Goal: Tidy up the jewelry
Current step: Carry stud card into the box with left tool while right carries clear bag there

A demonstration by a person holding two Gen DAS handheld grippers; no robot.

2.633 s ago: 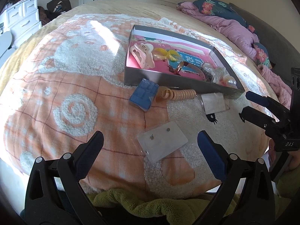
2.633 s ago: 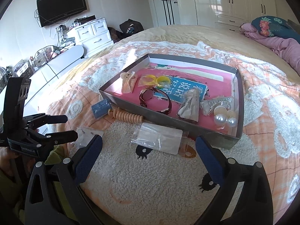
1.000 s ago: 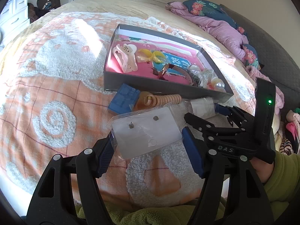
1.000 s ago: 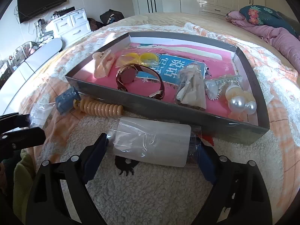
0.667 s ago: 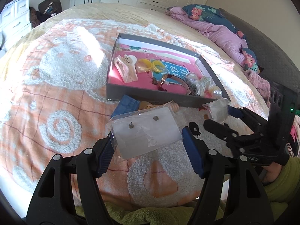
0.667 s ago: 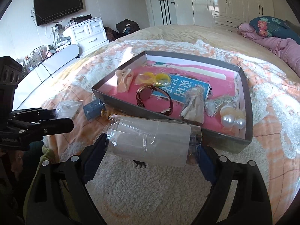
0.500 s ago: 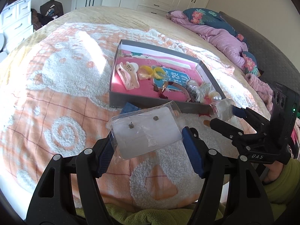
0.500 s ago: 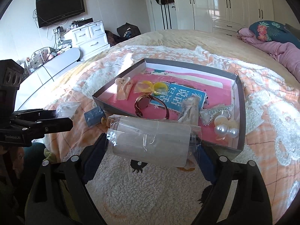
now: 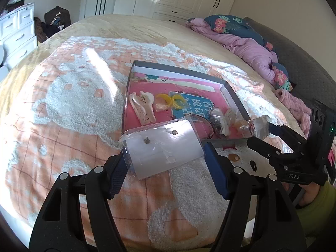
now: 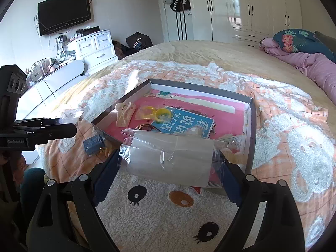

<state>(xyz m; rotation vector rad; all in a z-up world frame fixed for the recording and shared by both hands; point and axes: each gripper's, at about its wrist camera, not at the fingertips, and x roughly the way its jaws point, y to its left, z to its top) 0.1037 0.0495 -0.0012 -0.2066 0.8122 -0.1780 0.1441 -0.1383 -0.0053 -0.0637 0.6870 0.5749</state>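
left tongs [image 9: 166, 157] — clamped on a packet, tilted down | right tongs [image 10: 168, 163] — likewise gripping, tilted down

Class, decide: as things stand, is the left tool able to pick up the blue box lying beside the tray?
Probably not: the left tool is already shut on an earring card; nothing else blocks the blue box.

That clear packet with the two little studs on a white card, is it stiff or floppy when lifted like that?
Probably fairly stiff in the middle: the earring packet spans flat between the left tool, pinched only by its side edges, without sagging. The plastic sleeve looks floppy, since its corners crinkle past the card. Likely very light and a bit slippery, being glossy film.
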